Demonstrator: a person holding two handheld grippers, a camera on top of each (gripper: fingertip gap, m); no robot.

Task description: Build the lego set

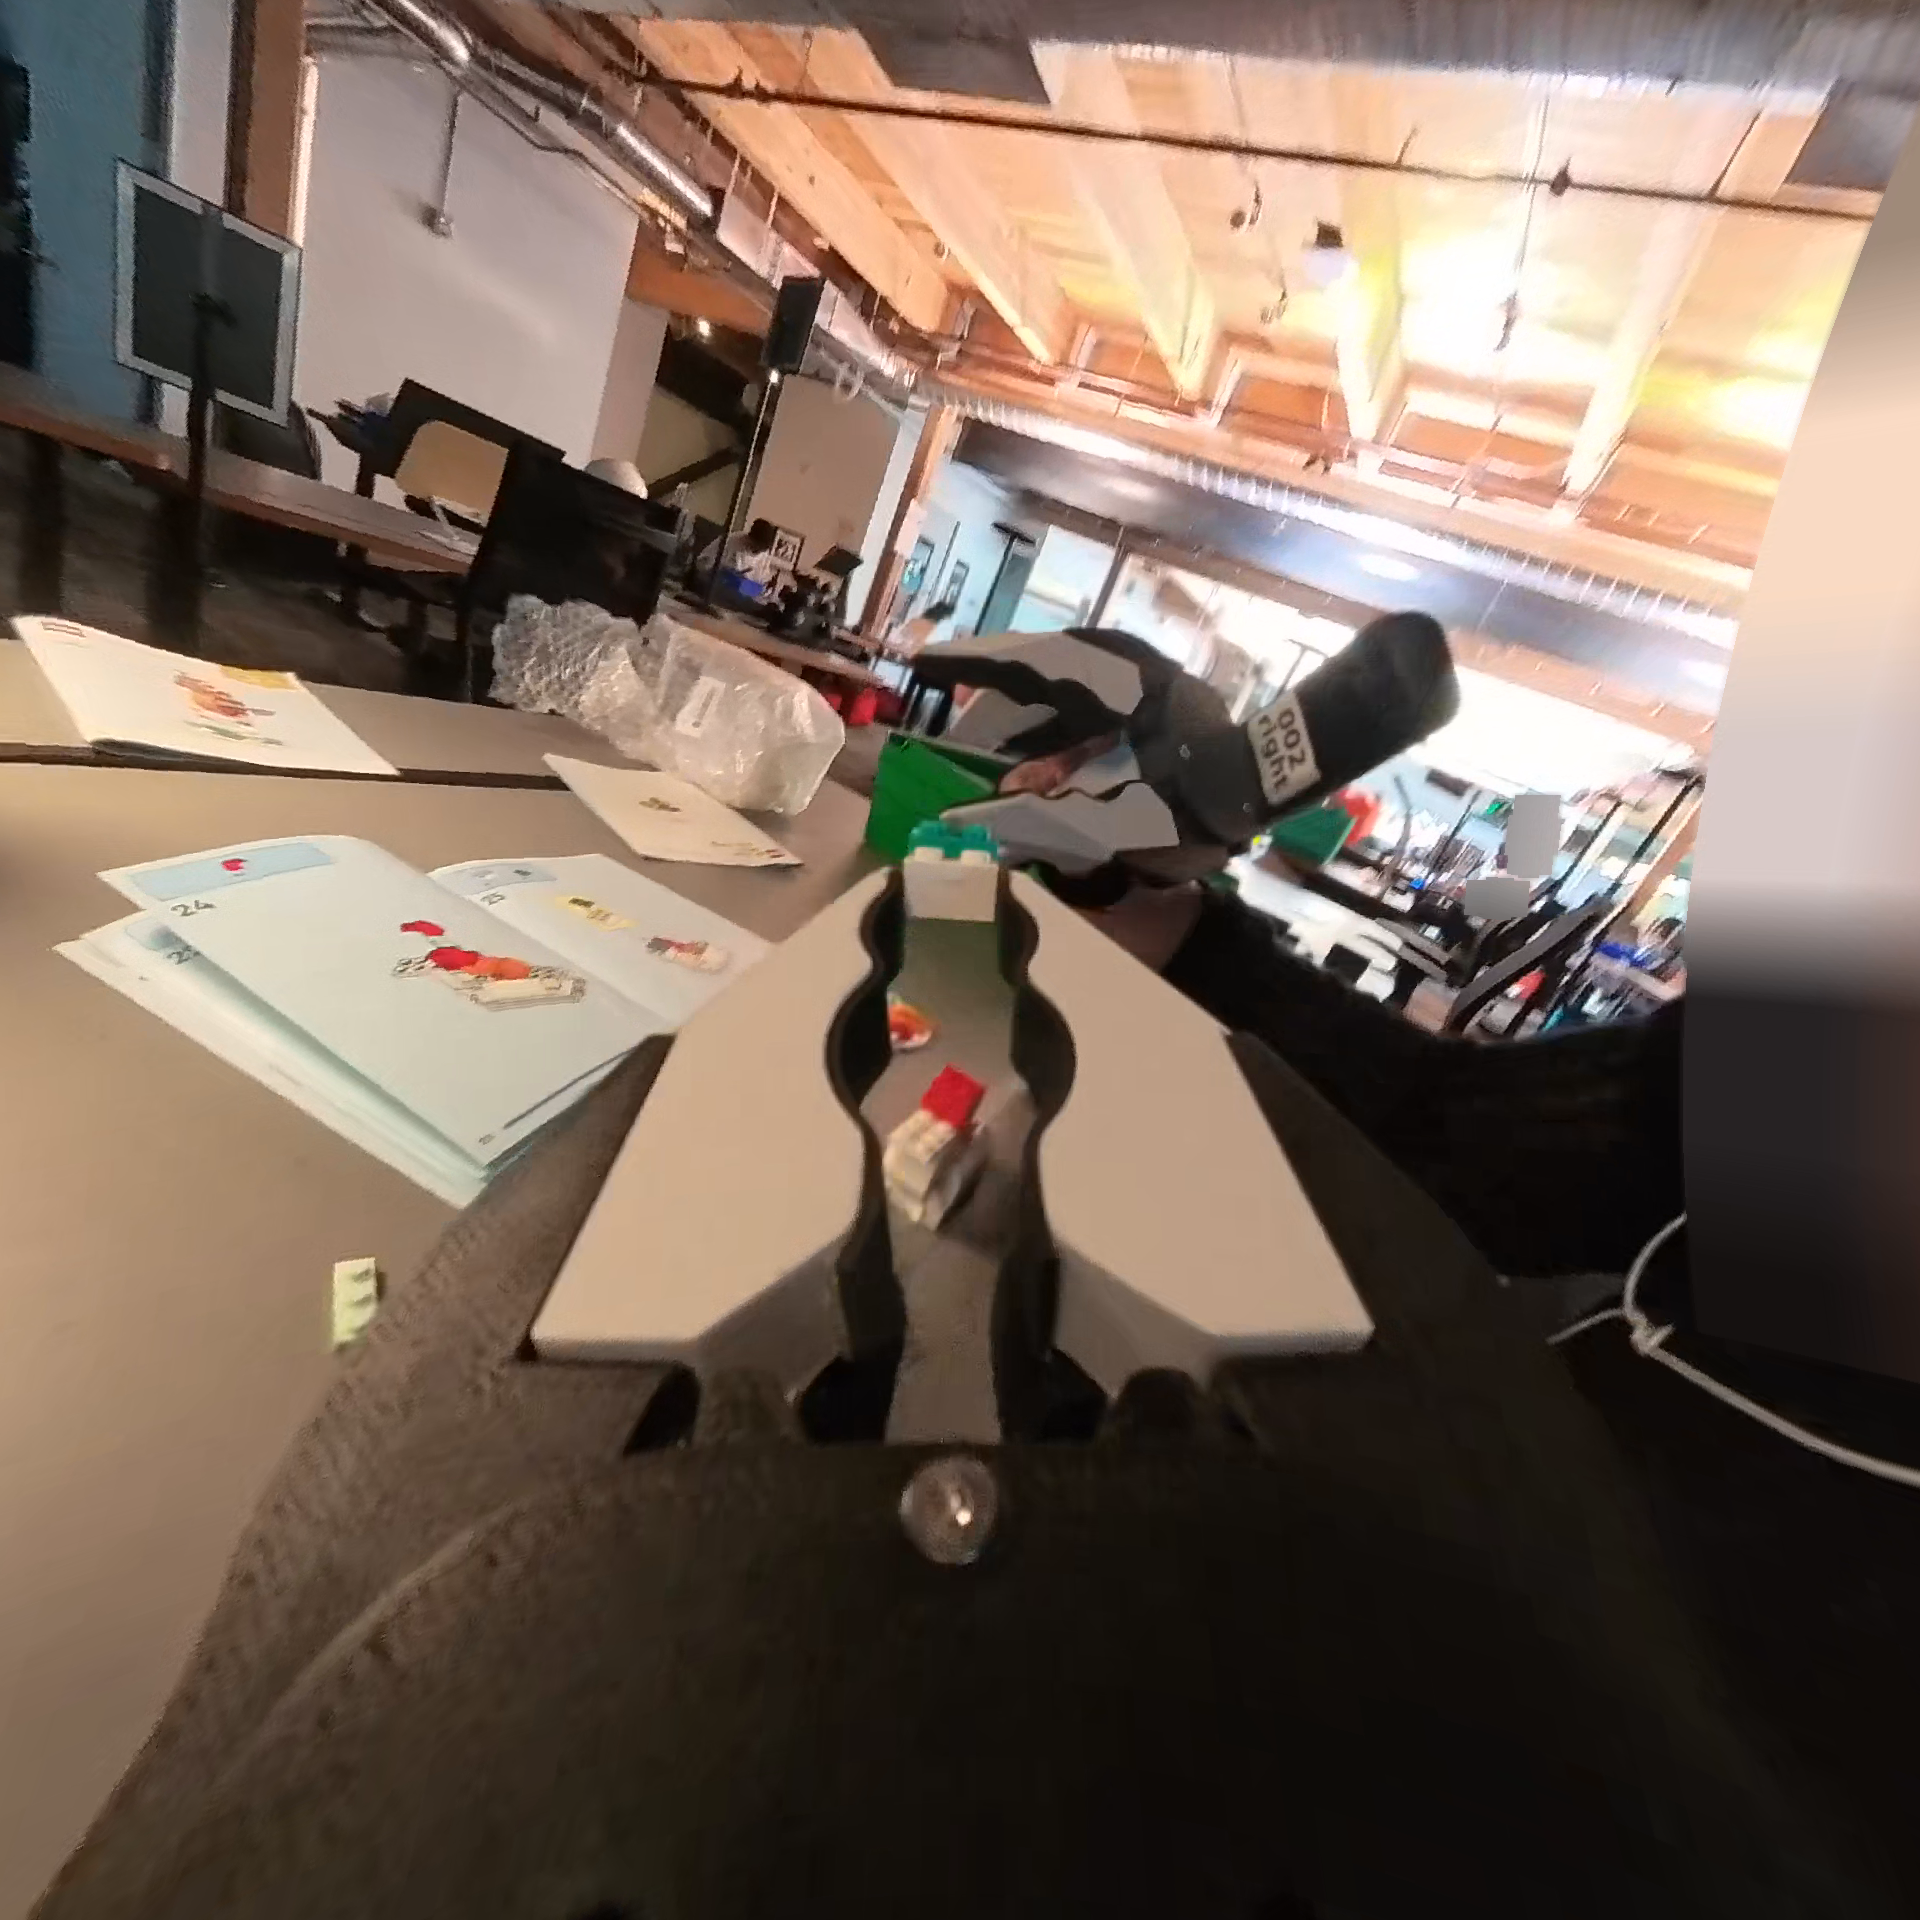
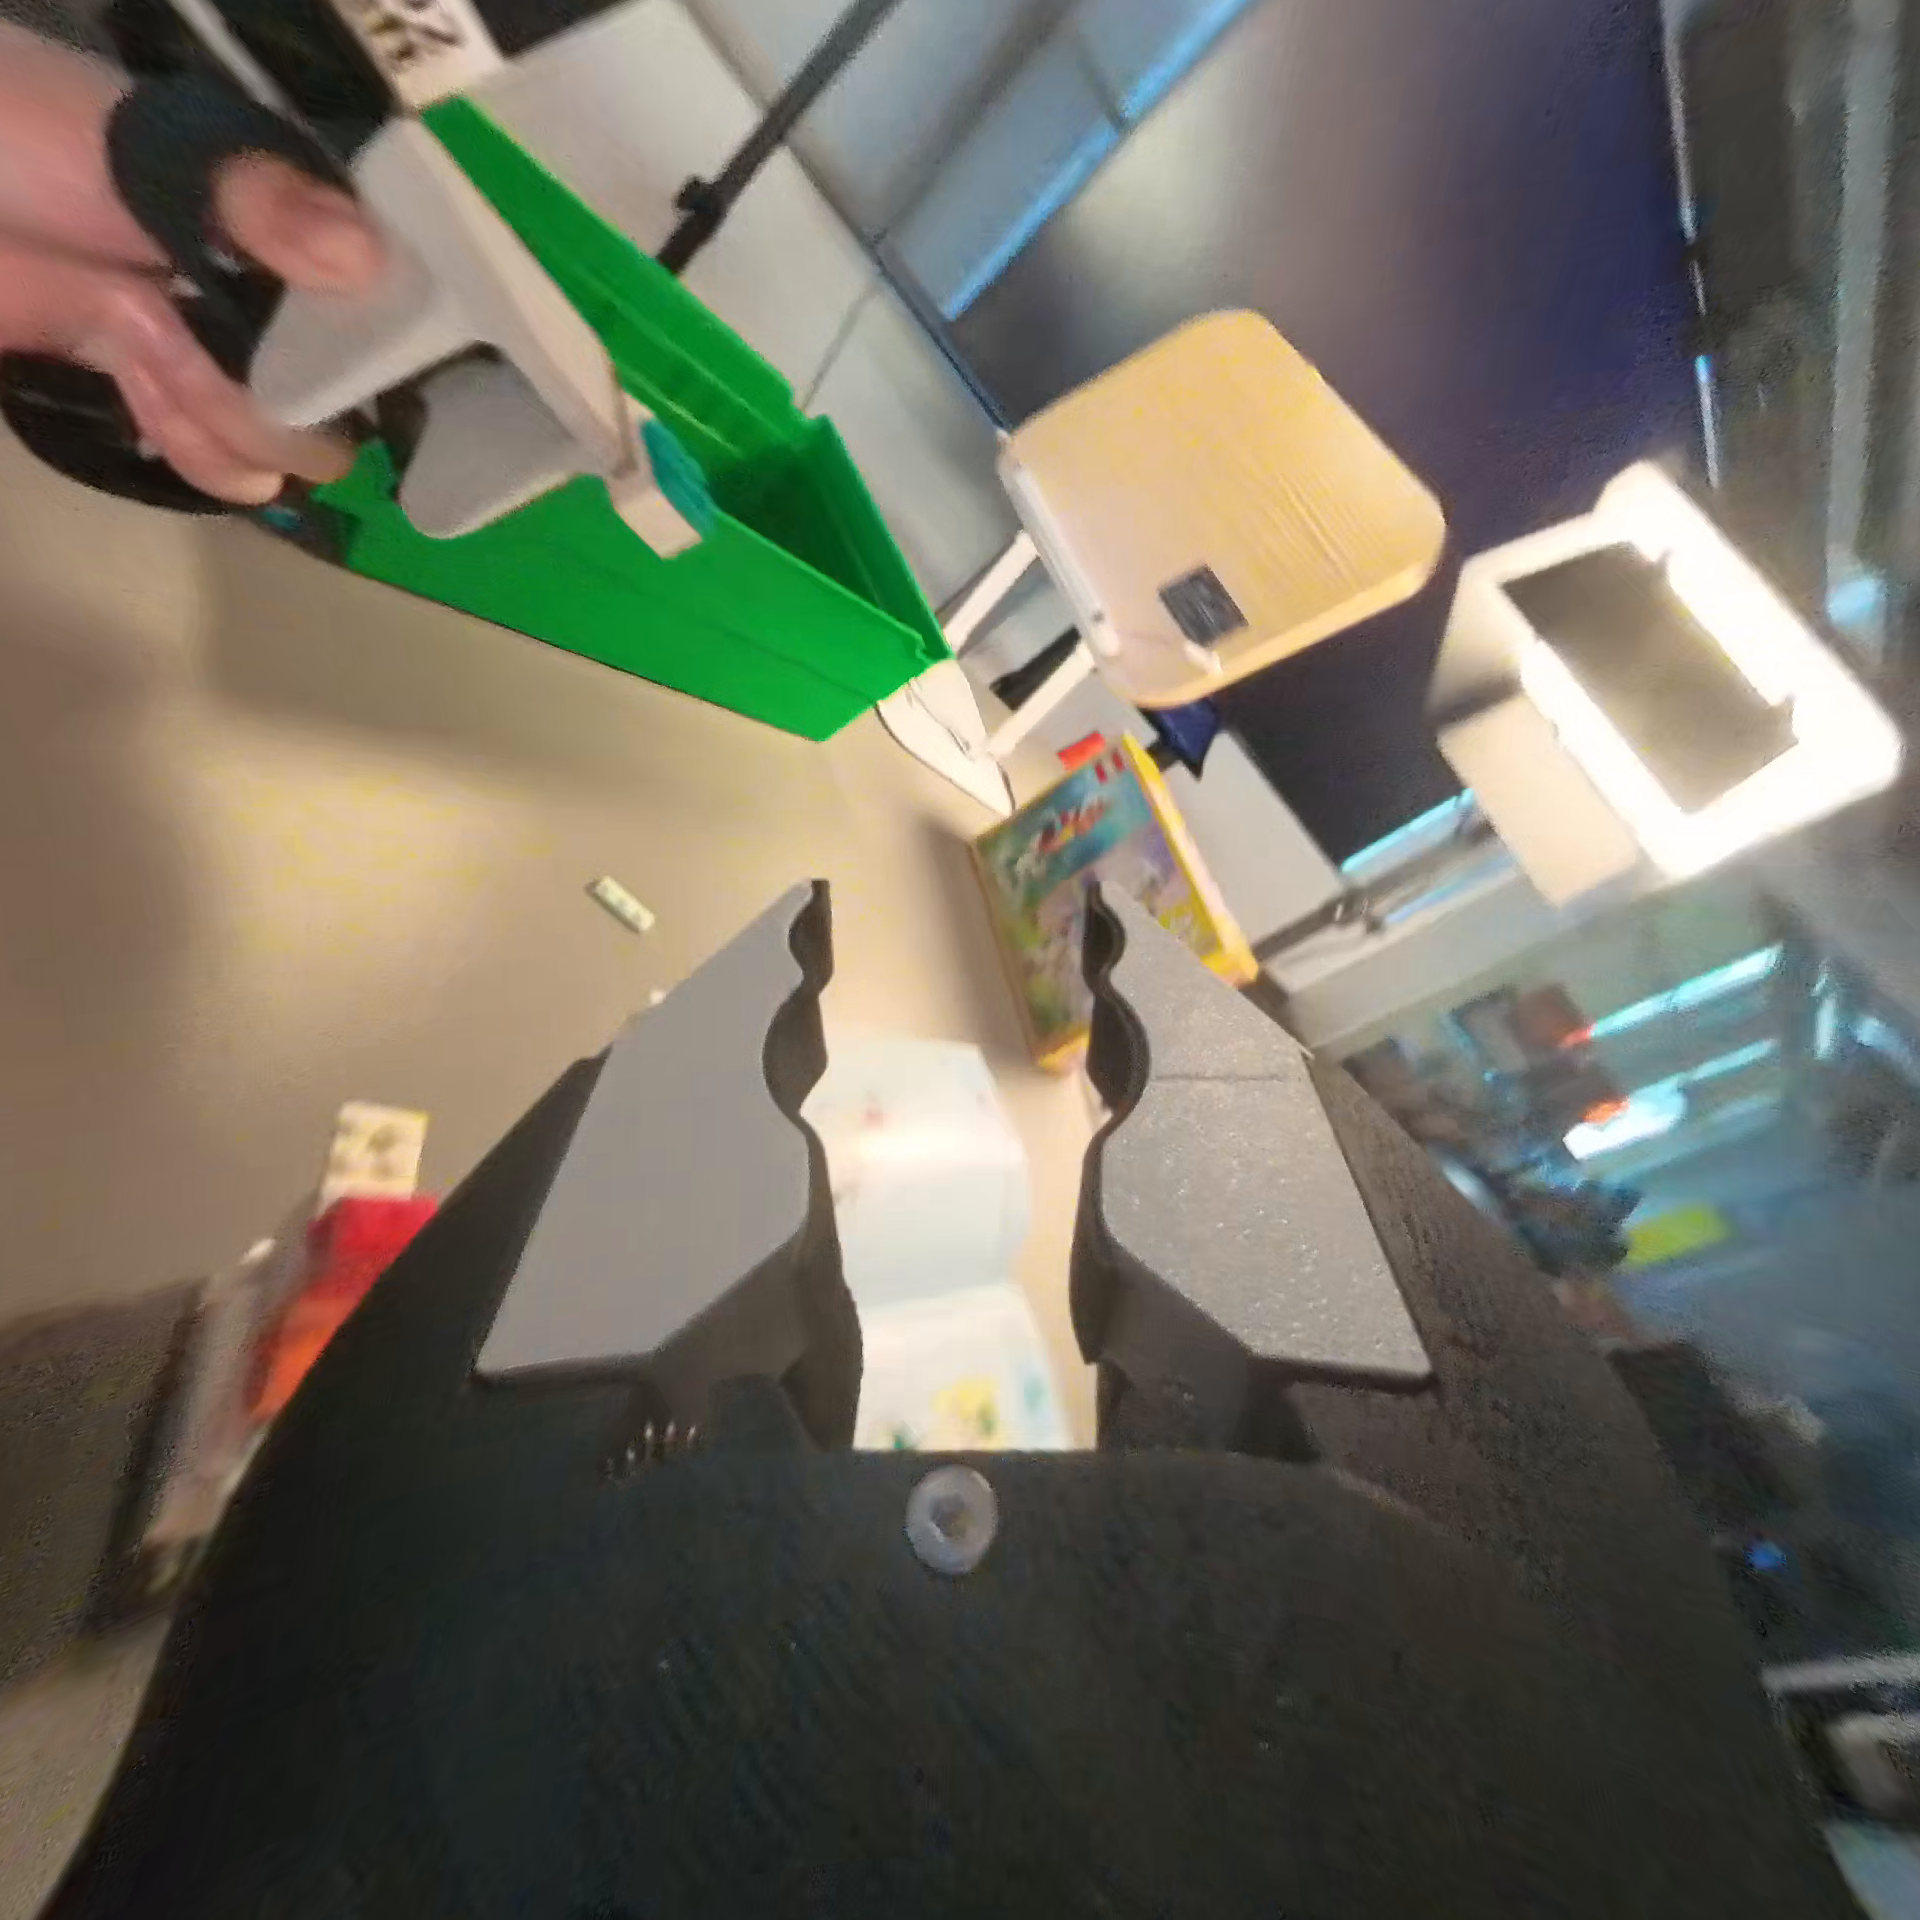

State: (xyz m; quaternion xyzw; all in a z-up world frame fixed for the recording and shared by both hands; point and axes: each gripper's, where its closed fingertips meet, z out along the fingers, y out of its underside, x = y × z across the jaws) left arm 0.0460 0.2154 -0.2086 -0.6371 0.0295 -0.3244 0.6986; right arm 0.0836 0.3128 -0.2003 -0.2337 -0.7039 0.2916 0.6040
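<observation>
While right gripper gapes empty, left gripper jaws pinch white-teal brick assembly.

The left wrist view looks low along its own fingers across the grey table into the room. The right wrist view is tilted, blurred, seemingly held higher, facing the table's far edge. Both share the green bin
</observation>
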